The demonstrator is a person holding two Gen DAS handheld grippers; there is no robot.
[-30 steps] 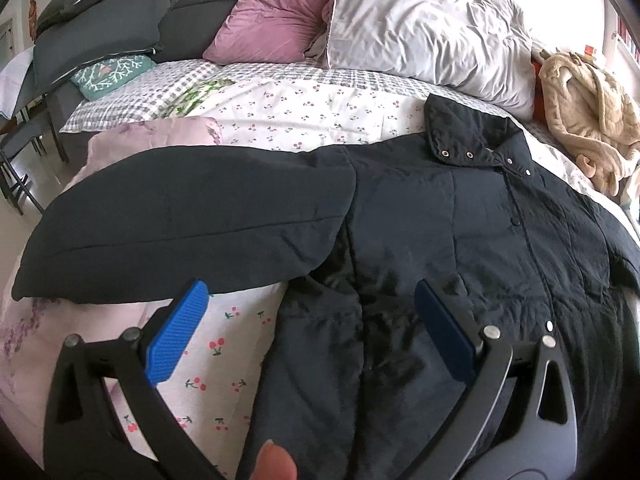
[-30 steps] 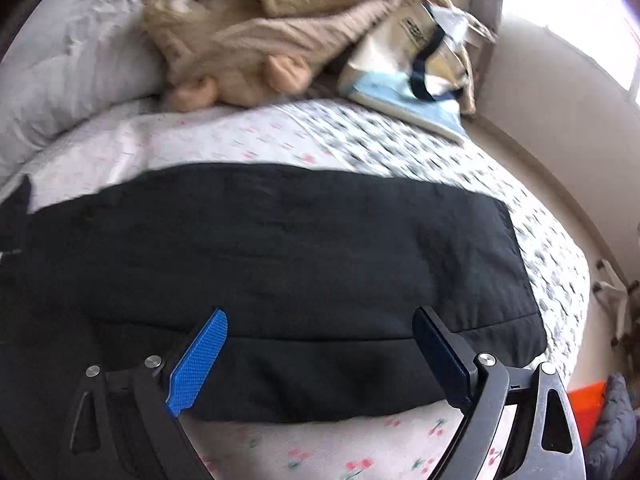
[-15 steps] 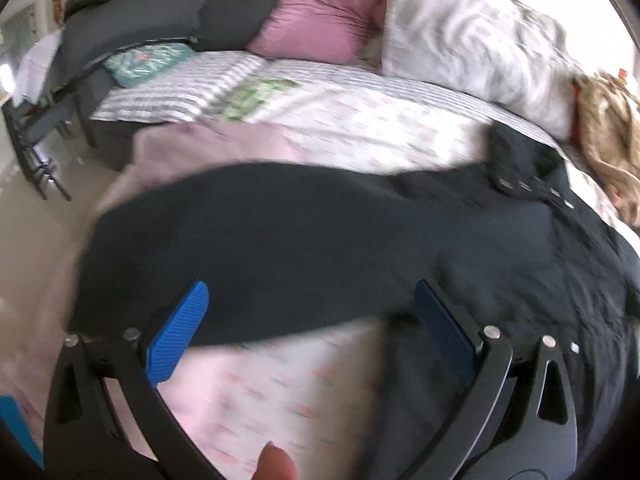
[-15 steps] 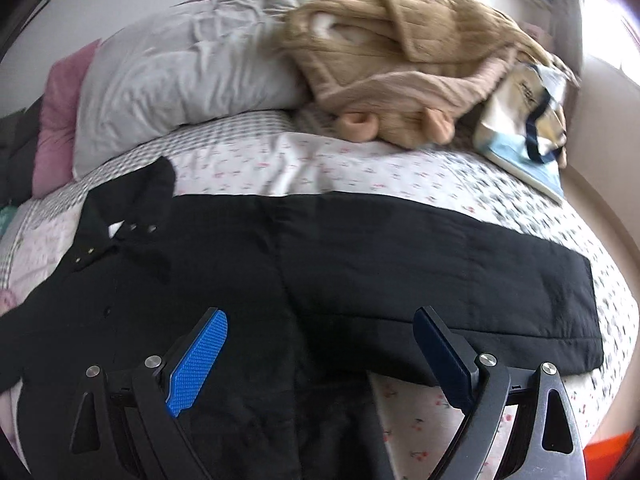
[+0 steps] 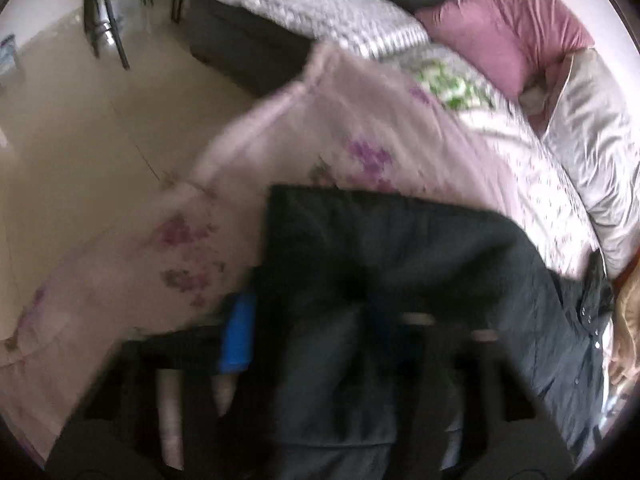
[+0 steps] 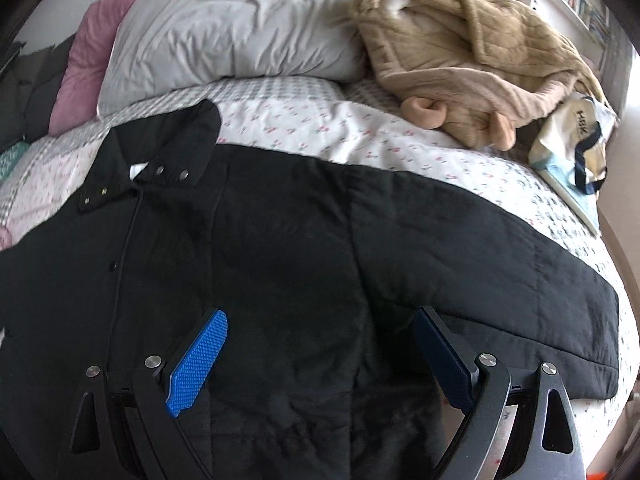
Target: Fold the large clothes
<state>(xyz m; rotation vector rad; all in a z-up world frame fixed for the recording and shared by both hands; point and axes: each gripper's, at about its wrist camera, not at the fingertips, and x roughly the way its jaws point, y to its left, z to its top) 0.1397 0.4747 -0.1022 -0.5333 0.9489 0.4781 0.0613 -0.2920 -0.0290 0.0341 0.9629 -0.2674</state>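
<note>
A black quilted coat [image 6: 320,240] lies spread on the bed, front up, its snap collar [image 6: 160,168] toward the pillows. Its right sleeve [image 6: 520,280] stretches out to the bed's right edge. My right gripper [image 6: 322,314] hovers open over the coat's chest with nothing between its fingers. The left wrist view is blurred. There the coat's other sleeve [image 5: 380,240] runs out over a pink duvet, and its cuff end sits between the jaws of my left gripper [image 5: 308,320]. Those jaws are closing on the fabric; one blue pad [image 5: 236,332] shows against the sleeve's edge.
A pink floral duvet [image 5: 320,140] hangs over the bed's left edge above the tan floor [image 5: 80,140]. Chair legs [image 5: 104,20] stand beyond. A white pillow [image 6: 240,28], a tan fleece garment [image 6: 460,60] and a tote bag [image 6: 576,140] lie at the head and right.
The left gripper swung left along the sleeve to its cuff end and its jaws narrowed around the fabric. The right gripper shifted left from the right sleeve to the coat's body, still open.
</note>
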